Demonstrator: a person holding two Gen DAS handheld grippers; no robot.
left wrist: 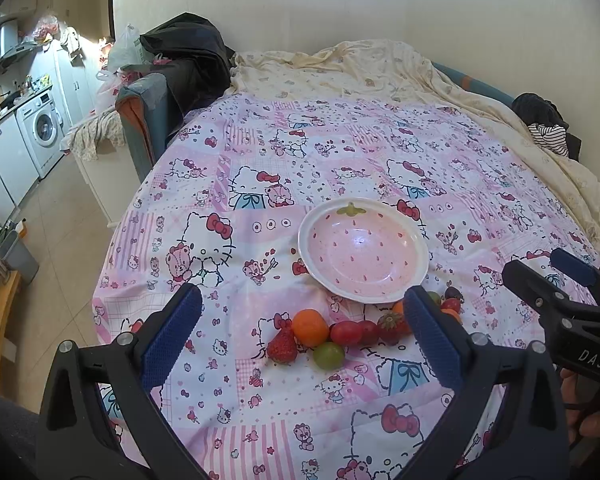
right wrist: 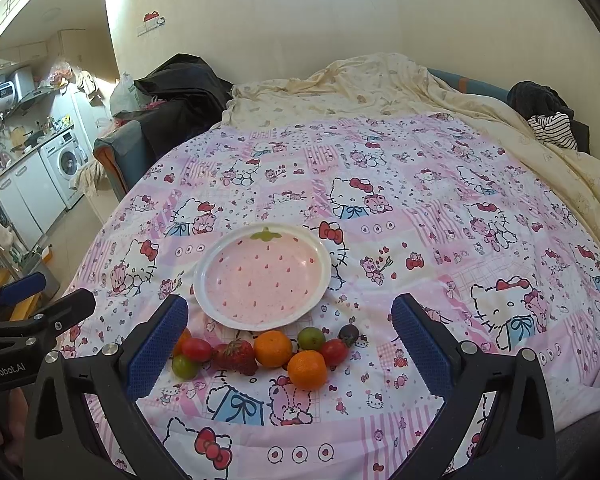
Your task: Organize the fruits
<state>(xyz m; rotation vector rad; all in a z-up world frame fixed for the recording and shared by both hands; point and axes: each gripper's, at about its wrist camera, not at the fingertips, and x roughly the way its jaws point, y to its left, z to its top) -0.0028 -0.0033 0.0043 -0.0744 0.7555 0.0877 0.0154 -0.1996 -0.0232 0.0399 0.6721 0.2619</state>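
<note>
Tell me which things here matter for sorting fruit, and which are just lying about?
For the job: pink strawberry-patterned plate; red strawberries; round orange citrus fruits; red and green cherry tomatoes.

Lying about: black bag; striped cloth; white washing machine.

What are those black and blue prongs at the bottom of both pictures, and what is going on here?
They are hand-held grippers, one in each of a person's hands, each with a camera looking along its two fingers. One picture is from the left gripper, the other from the right gripper; each also catches its neighbour at the edge. Both are open and hold nothing. On the cartoon-cat bedspread lies an empty strawberry-pattern plate. In front of it lies a row of fruit: oranges, strawberries, and small red and green tomatoes.
</note>
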